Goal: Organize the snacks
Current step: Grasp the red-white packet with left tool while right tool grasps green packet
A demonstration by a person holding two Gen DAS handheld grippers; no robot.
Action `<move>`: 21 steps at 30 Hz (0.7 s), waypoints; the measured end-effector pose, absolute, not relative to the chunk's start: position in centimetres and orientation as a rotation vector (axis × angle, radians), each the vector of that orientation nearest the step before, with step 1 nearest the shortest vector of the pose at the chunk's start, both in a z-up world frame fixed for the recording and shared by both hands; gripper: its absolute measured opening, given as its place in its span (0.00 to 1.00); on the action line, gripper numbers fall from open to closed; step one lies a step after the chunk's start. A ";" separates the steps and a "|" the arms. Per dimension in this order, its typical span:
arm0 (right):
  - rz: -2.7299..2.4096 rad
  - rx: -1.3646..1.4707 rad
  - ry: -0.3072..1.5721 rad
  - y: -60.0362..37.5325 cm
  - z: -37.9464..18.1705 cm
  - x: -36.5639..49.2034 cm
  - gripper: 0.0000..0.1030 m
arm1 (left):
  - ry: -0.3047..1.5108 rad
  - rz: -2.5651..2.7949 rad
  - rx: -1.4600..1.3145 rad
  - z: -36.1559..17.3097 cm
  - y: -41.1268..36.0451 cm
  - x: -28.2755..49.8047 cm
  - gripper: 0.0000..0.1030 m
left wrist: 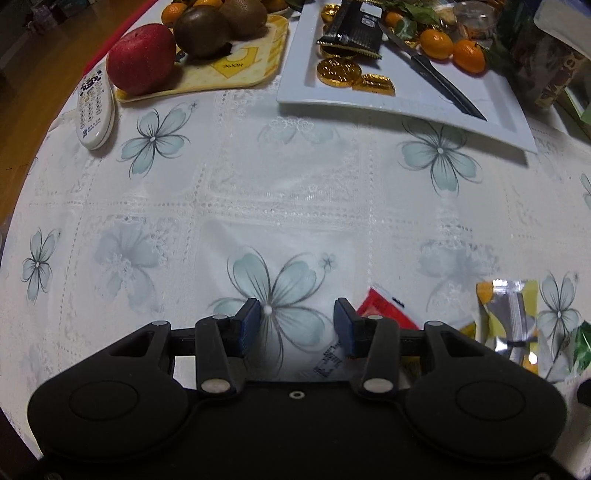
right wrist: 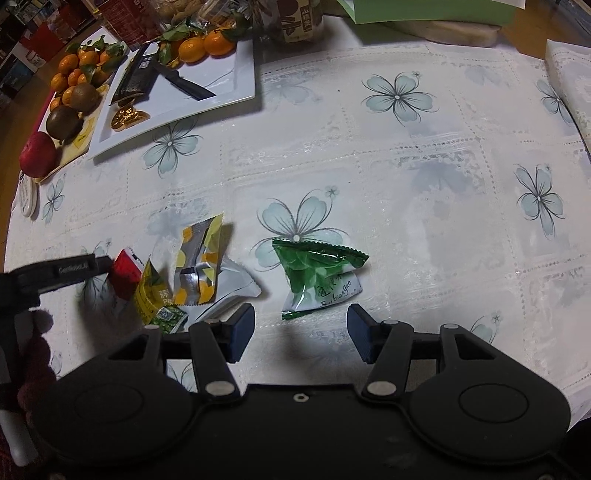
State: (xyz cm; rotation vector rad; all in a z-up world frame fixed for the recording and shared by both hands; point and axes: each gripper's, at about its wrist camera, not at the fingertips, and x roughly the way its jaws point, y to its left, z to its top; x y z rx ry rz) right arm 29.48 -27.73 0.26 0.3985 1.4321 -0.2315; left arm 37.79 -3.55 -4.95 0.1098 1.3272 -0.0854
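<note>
My left gripper [left wrist: 297, 325] points down at the flowered tablecloth, open. A red-and-white snack packet [left wrist: 384, 310] lies against its right finger, with the pale end reaching under the gap. The pads do not press on it. My right gripper [right wrist: 301, 332] is open too, just short of a green packet [right wrist: 317, 273] lying flat. To its left is a loose pile: a yellow-and-silver packet [right wrist: 199, 266], a white one [right wrist: 232, 288], a yellow-green one [right wrist: 151, 295] and the red packet [right wrist: 125, 271]. A finger [right wrist: 74, 269] of the left gripper shows beside the red packet.
A white tray [left wrist: 369, 107] at the far side holds gold coins [left wrist: 338, 72], a black packet [left wrist: 354, 33], a knife [left wrist: 436, 77] and mandarins [left wrist: 436, 42]. An apple [left wrist: 142, 59] and kiwis [left wrist: 201, 31] sit on a yellow mat, beside a remote [left wrist: 94, 107] near the table's edge.
</note>
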 end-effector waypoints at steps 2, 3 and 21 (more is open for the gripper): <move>-0.243 0.412 1.435 -28.1 -0.1 29.8 0.57 | 1.342 -0.109 0.122 -4.9 -3.6 37.0 0.50; -0.252 0.418 1.436 -28.3 -0.3 29.9 0.57 | 1.345 -0.121 0.136 -4.8 -3.6 36.6 0.50; -0.348 0.390 1.484 -27.9 -3.9 32.0 0.57 | 1.324 -0.245 -0.025 -2.0 -3.8 34.5 0.51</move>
